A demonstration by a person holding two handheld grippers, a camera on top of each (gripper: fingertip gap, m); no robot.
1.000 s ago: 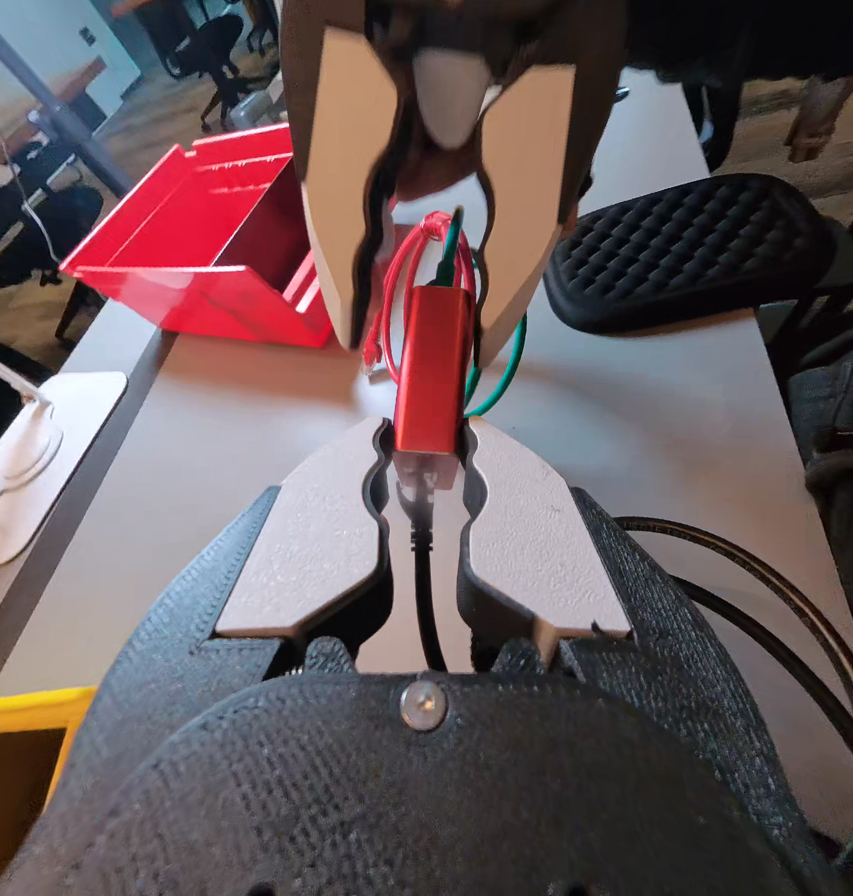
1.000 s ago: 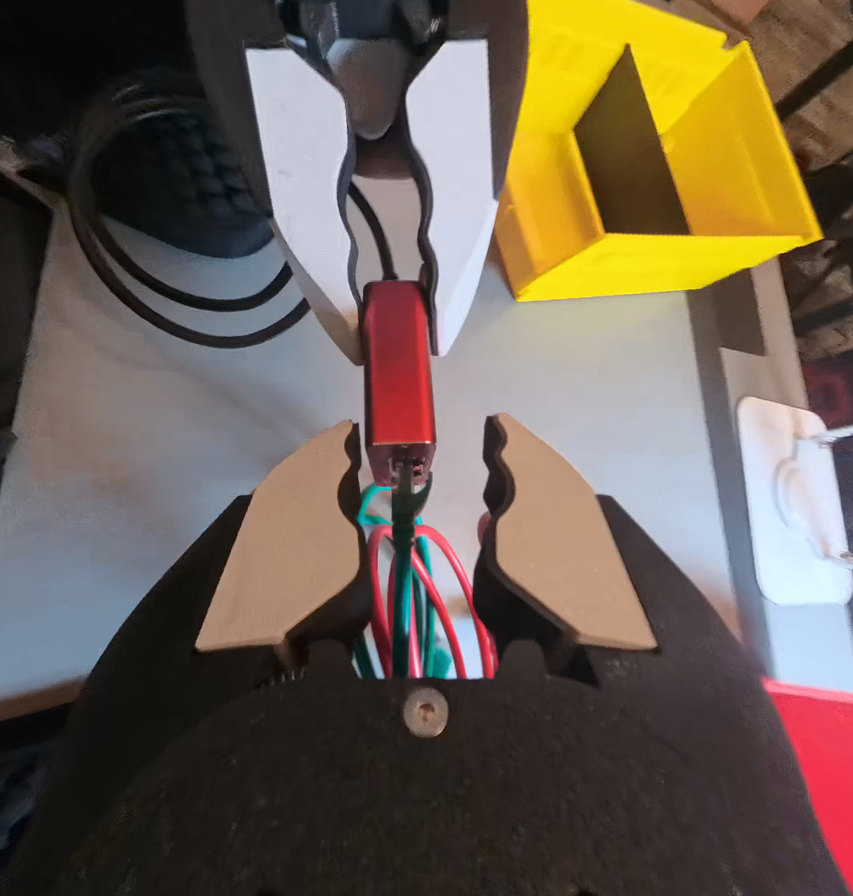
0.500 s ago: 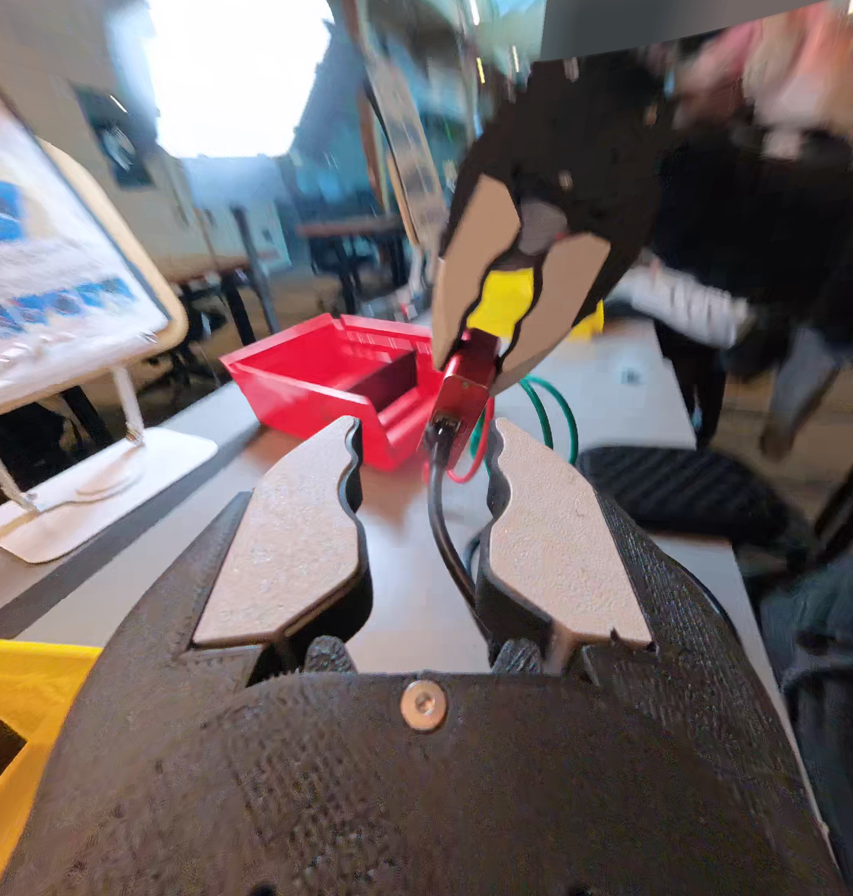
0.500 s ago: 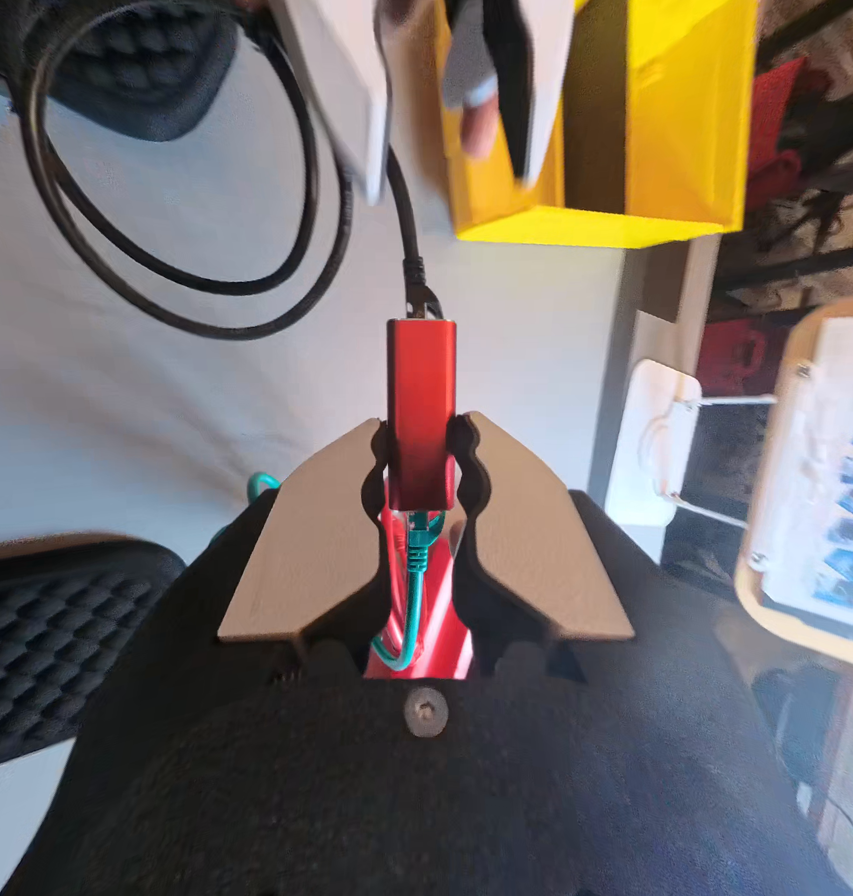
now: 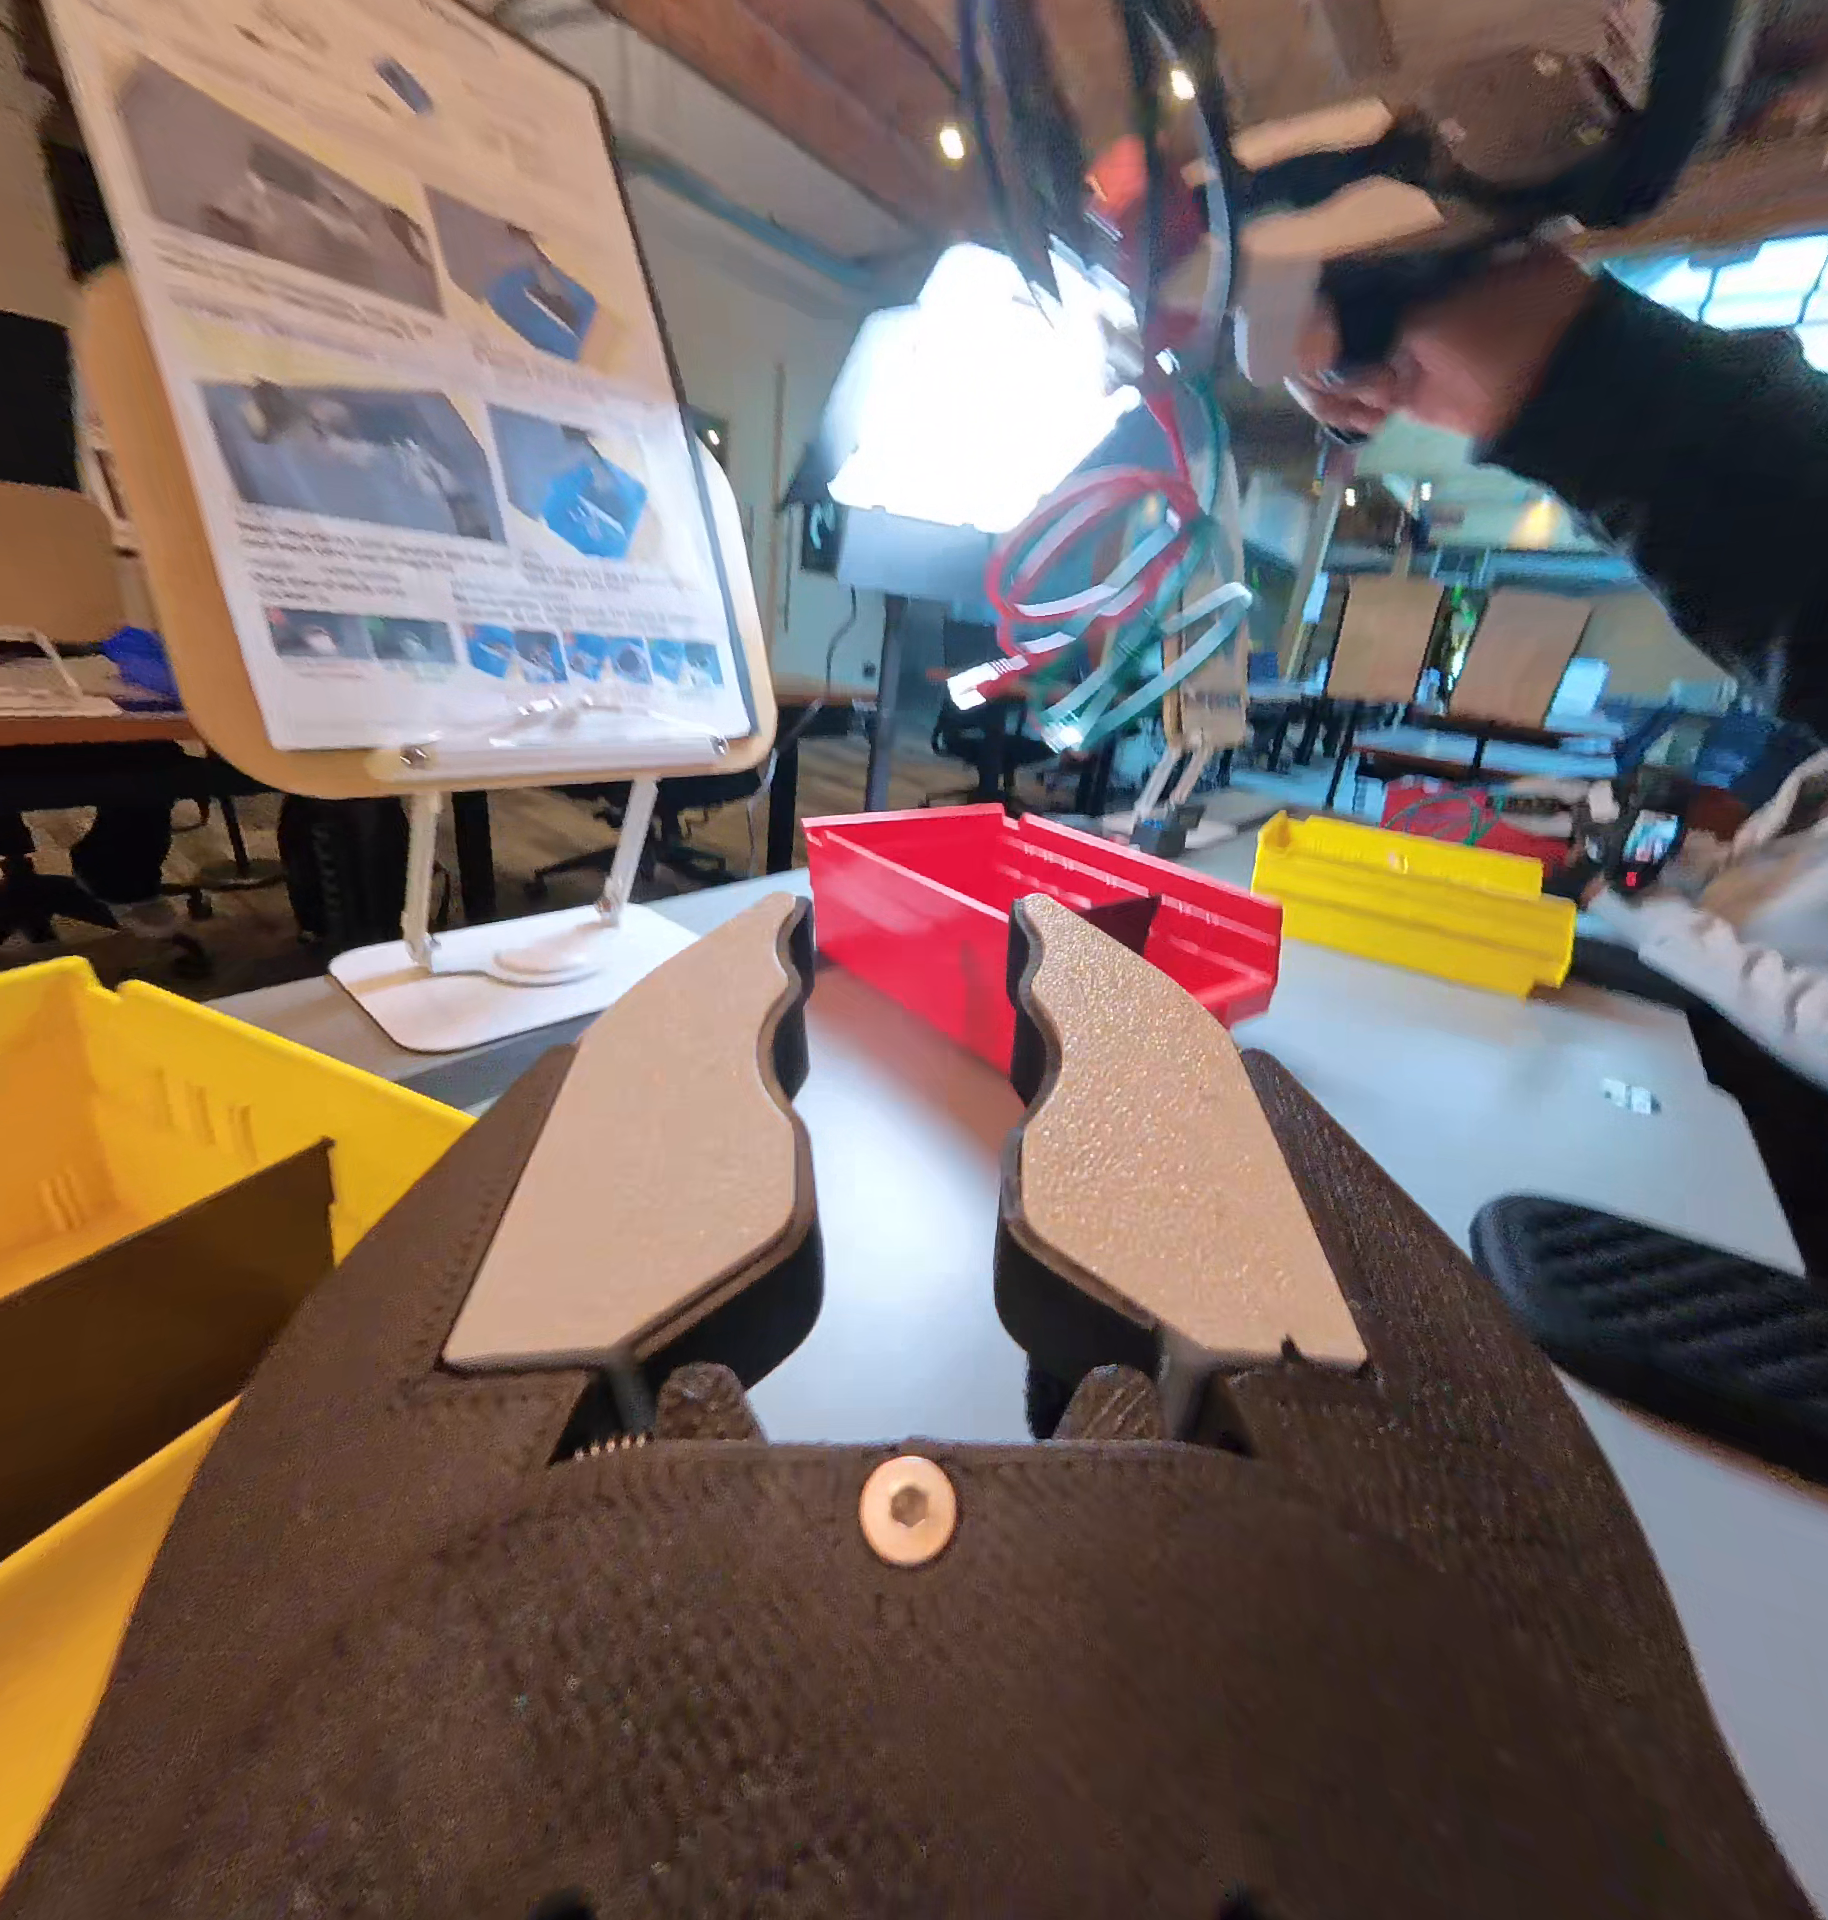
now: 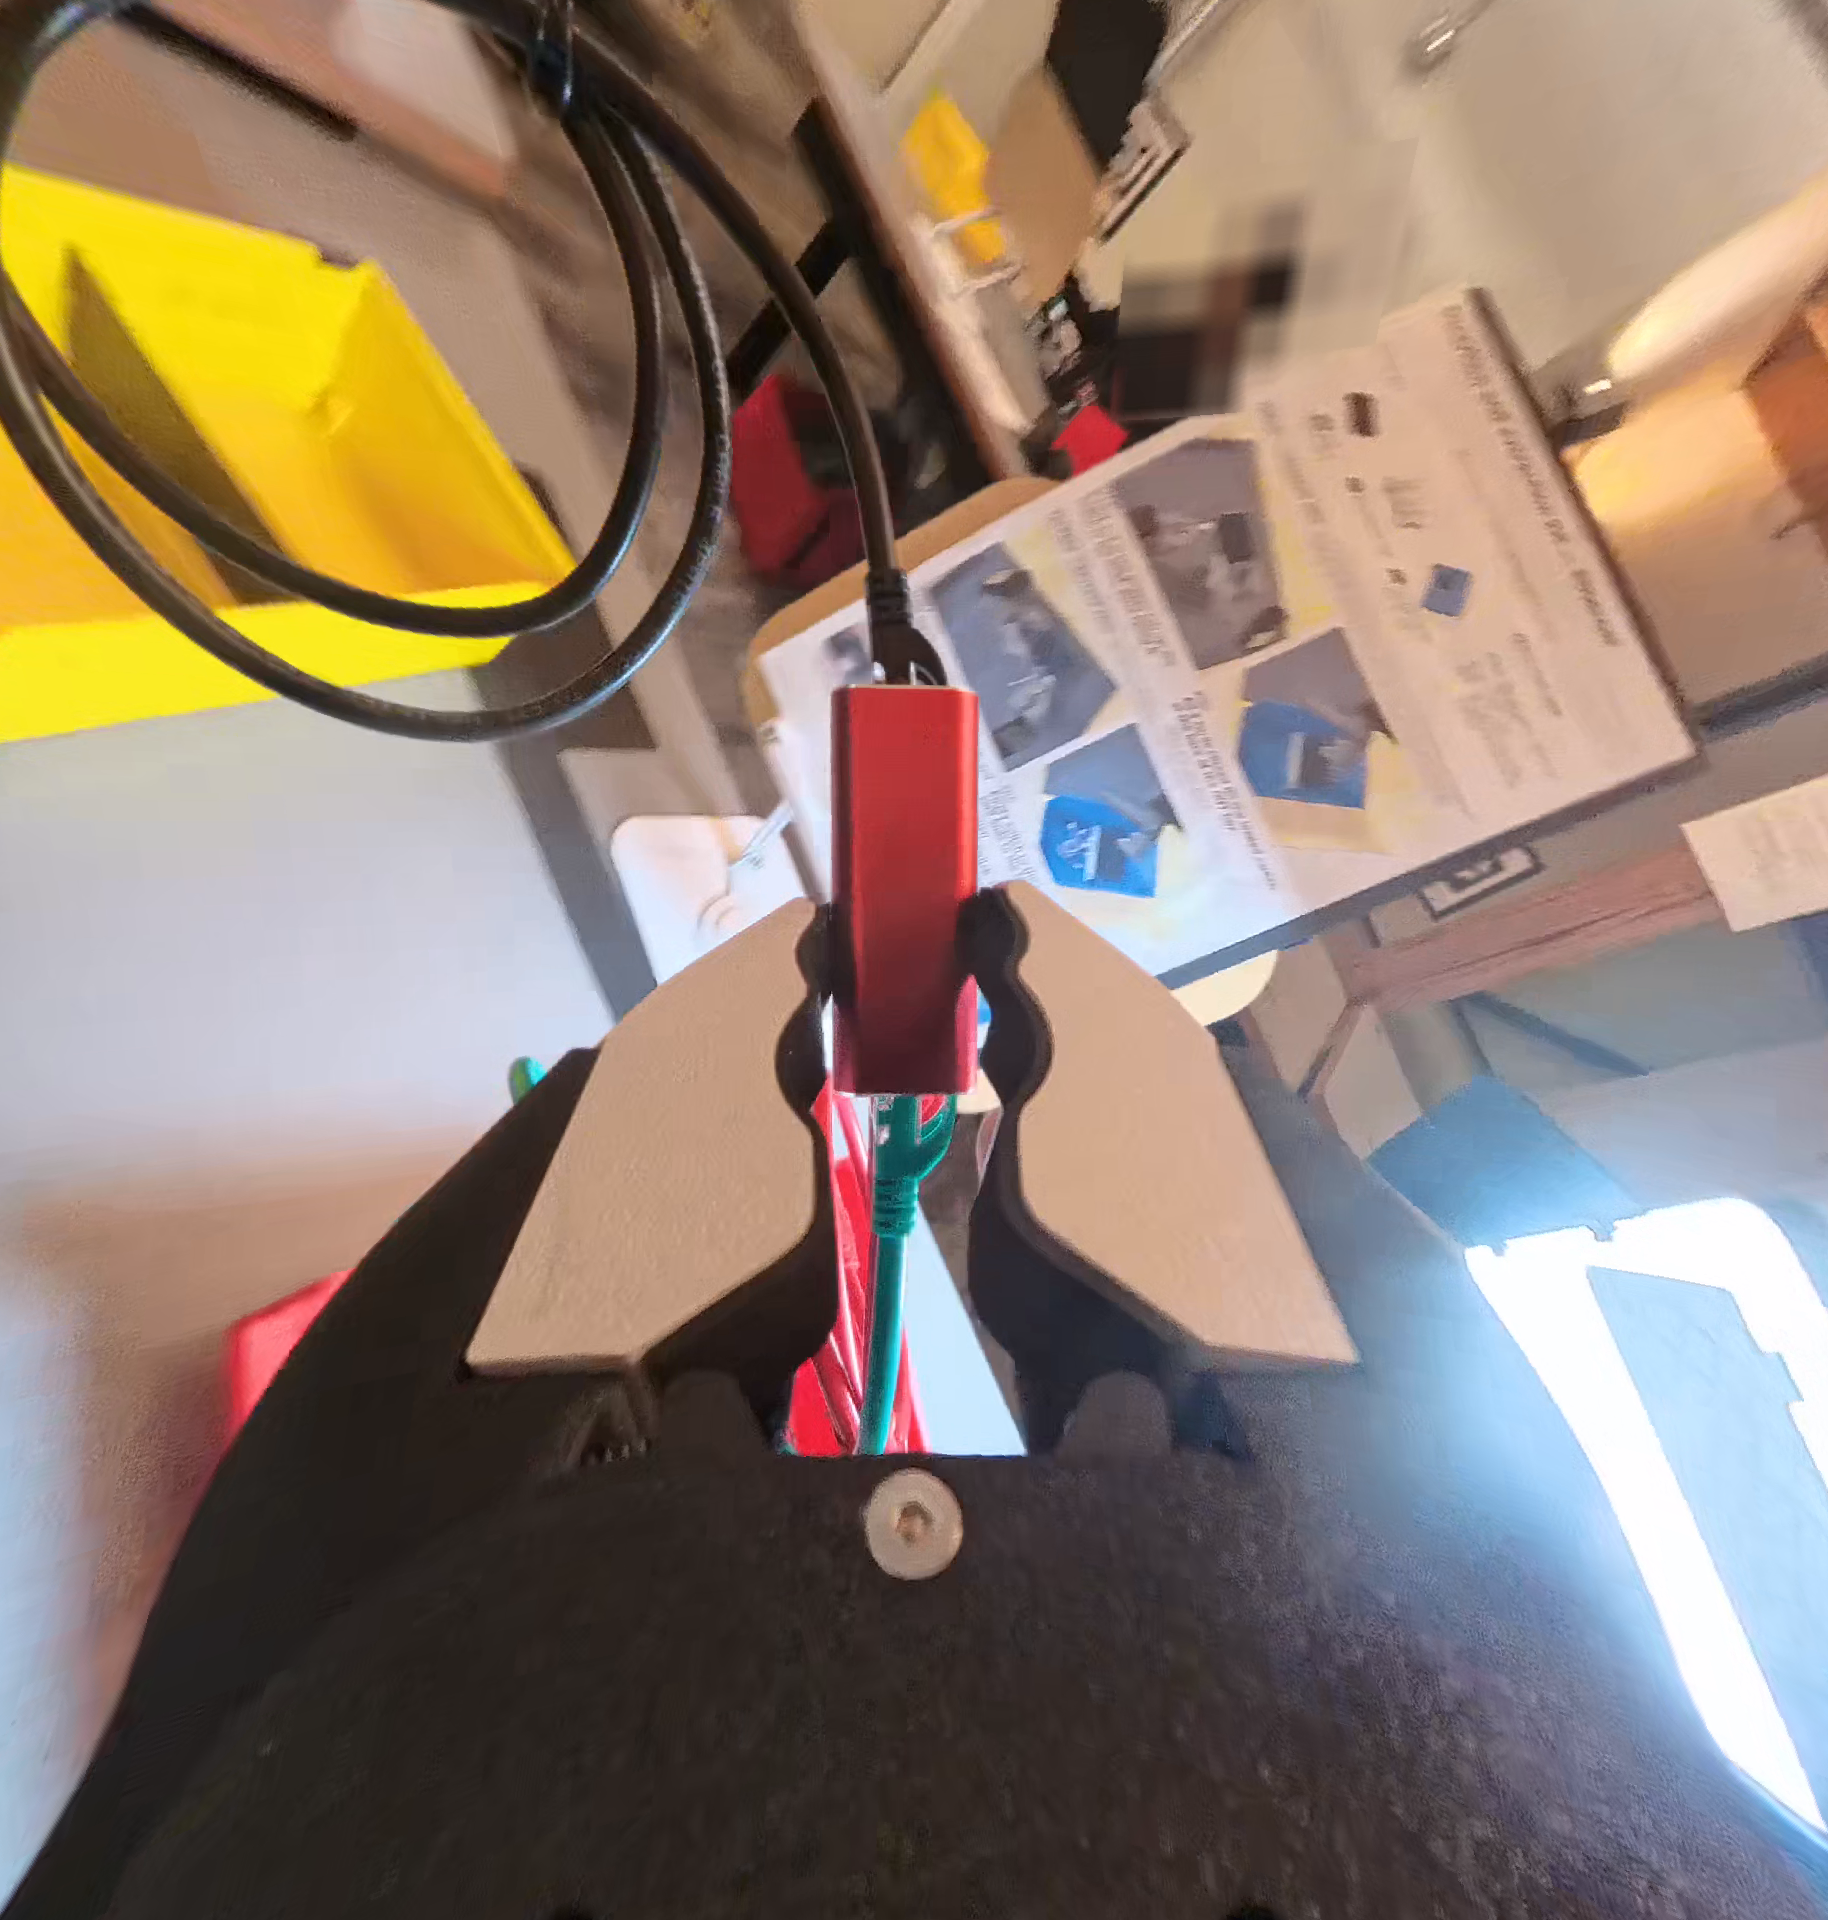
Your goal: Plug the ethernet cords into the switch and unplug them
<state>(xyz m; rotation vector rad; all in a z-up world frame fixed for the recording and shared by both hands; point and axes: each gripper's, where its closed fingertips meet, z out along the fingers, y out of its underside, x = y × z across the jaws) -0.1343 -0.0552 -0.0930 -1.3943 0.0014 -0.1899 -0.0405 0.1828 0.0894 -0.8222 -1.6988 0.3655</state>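
Right wrist view: the right gripper (image 6: 902, 935) clamps the red switch (image 6: 902, 883) between its jaws, green cord (image 6: 889, 1247) plugged behind and black cord (image 6: 785, 291) ahead, lifted clear, presumably for unplugging. The left gripper (image 5: 910, 987) gapes empty.

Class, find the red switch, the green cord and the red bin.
red switch (image 6: 902, 862), right wrist view, middle of its top face.
green cord (image 6: 892, 1247), right wrist view, just behind its plug.
red bin (image 5: 920, 940), left wrist view, near side wall.
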